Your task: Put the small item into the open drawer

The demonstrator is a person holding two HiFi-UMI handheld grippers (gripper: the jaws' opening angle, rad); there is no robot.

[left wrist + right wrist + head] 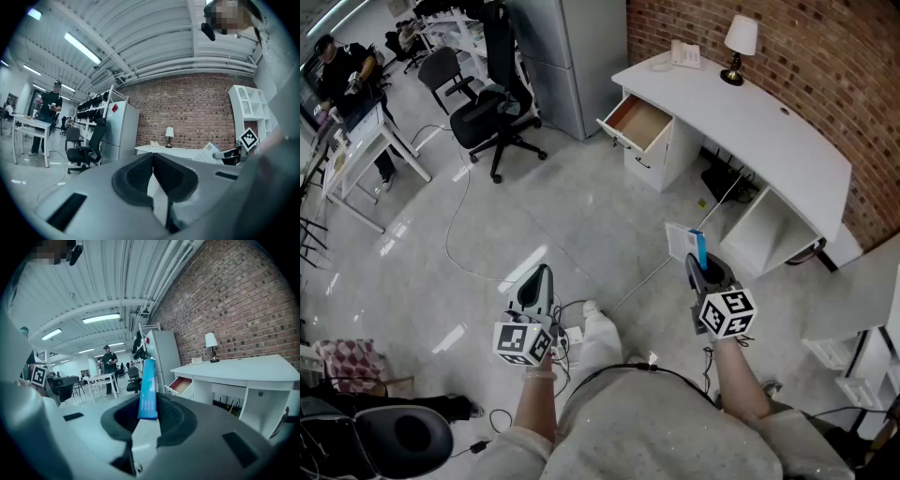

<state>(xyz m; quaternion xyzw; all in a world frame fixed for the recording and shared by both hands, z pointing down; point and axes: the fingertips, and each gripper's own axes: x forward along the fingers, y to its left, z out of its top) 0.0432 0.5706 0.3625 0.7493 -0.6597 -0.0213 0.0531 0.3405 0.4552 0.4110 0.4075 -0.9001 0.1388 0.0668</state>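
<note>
My right gripper is shut on a flat blue and white box, which stands upright between its pads. From the head camera that box rises out of the right gripper above the floor, well short of the desk. The open drawer sticks out of the white desk with a bare wooden inside; it also shows as the drawer ahead and to the right. My left gripper hangs low at the left, and its jaws are shut with nothing between them.
A lamp and a telephone stand on the desk against the brick wall. A grey cabinet and black office chairs are left of the drawer. Cables trail over the glossy floor. A person stands by a white table far left.
</note>
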